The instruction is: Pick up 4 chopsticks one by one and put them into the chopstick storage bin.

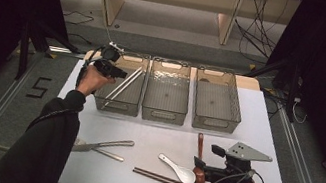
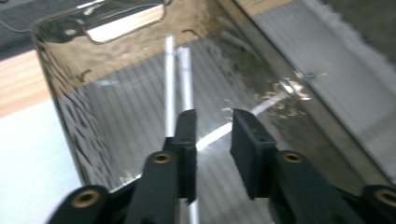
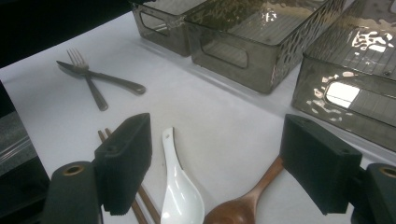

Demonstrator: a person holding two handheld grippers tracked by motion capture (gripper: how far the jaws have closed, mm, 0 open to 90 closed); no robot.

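Observation:
My left gripper [image 1: 120, 72] [image 2: 214, 126] hovers open over the left clear bin [image 1: 117, 105] [image 2: 60, 107], with nothing between its jaws. Two metal chopsticks [image 1: 124, 86] [image 2: 179, 74] lie in that bin, below the jaws. My right gripper [image 1: 205, 159] [image 3: 217, 135] is wide open, low over the table's front right. Between its jaws lie a white ceramic spoon [image 1: 178, 169] [image 3: 180, 191] and a wooden spoon [image 1: 200, 147] [image 3: 250, 198]. Brown chopsticks [image 1: 173, 182] [image 3: 140, 200] rest just in front of the spoons.
Middle bin [image 1: 163, 114] [image 3: 243, 51] and right bin [image 1: 214, 122] [image 3: 345, 88] stand beside the left one. A fork and a knife [image 1: 103, 146] [image 3: 95, 79] lie crossed at the front left of the white table [image 1: 158, 136].

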